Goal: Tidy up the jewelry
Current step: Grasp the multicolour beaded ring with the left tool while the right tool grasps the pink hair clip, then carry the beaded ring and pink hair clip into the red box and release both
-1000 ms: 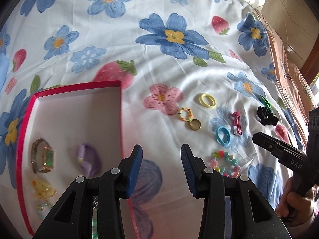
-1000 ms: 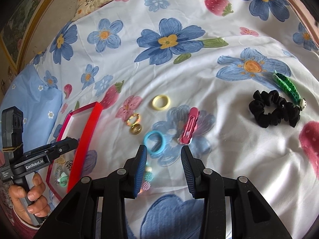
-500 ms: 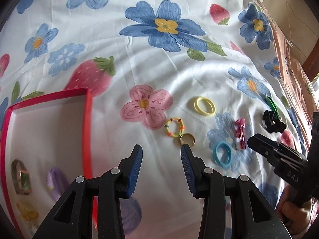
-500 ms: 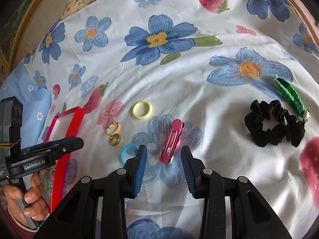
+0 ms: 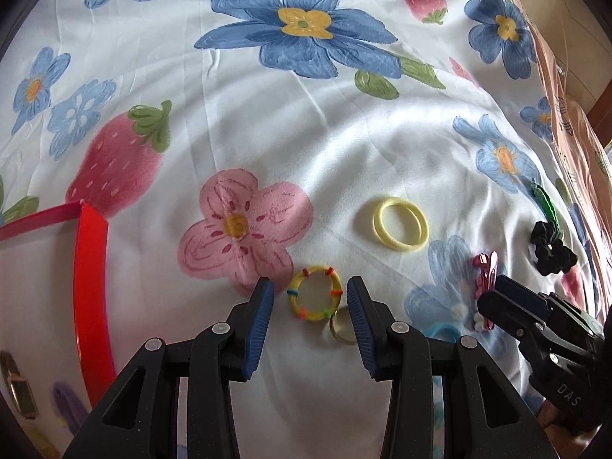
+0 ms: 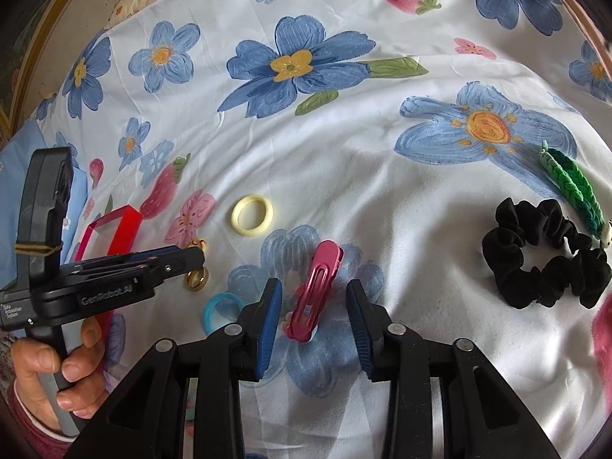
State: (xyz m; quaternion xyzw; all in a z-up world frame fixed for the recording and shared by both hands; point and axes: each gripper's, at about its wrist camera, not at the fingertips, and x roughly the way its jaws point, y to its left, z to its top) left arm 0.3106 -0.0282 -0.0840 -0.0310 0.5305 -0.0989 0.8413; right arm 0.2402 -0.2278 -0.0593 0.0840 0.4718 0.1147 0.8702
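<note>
My left claw (image 5: 310,298) stood apart around the yellow multicoloured-banded ring (image 5: 314,293); my right claw (image 6: 313,300) was closing, not yet gripping the pink metal hair clip (image 6: 314,290) at twelve o'clock; next, squeeze.

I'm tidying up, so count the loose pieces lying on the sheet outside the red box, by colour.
Yellow: 2, plain tie, striped tie
Gold: 1, ring
Blue: 1, blue tie
Pink: 1, clip
Black: 1, scrunchie
Green: 1, braid
Total: 7 in plain view
</note>
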